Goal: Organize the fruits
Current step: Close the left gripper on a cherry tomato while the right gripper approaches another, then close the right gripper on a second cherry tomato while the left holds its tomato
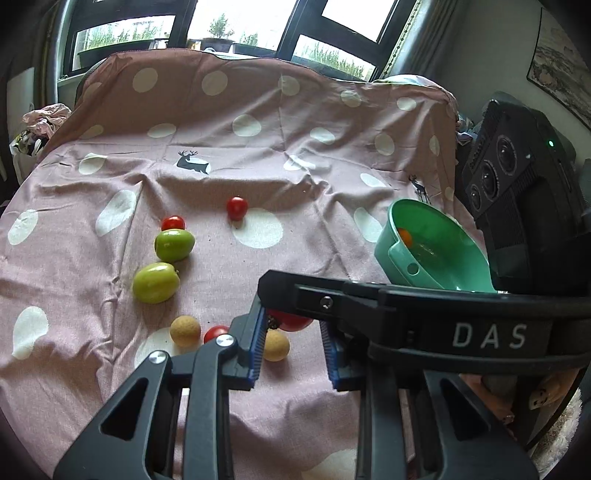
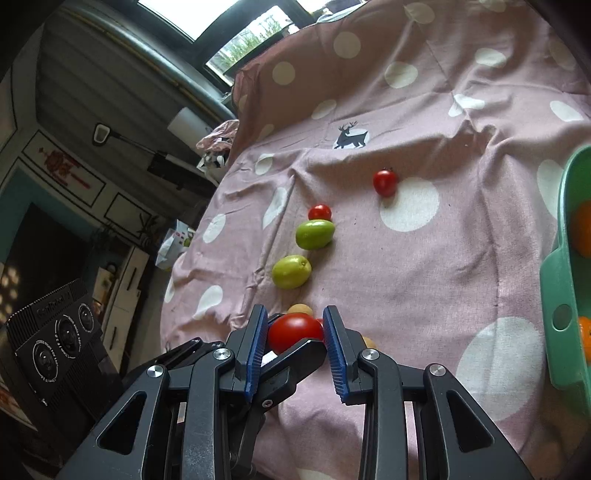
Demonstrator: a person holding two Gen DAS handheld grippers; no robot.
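Note:
Fruits lie on a pink polka-dot cloth (image 1: 295, 155). In the left wrist view my left gripper (image 1: 293, 347) is open, its blue pads either side of bare cloth. The right gripper's black fingers (image 1: 369, 295) cross just ahead of it, with a red tomato (image 1: 291, 321) partly hidden behind them. In the right wrist view my right gripper (image 2: 295, 332) has that red tomato (image 2: 293, 330) between its blue pads, with the left gripper's tip under it. Two green fruits (image 1: 173, 243) (image 1: 155, 282), two tan balls (image 1: 184, 330) (image 1: 275, 345) and small tomatoes (image 1: 236, 208) (image 1: 173, 222) lie around.
A mint-green bowl (image 1: 428, 251) with orange fruit inside stands tilted at the right; it also shows in the right wrist view (image 2: 565, 288). A black camera box (image 1: 517, 184) stands behind the bowl. A dark window frame (image 1: 236, 22) runs along the back.

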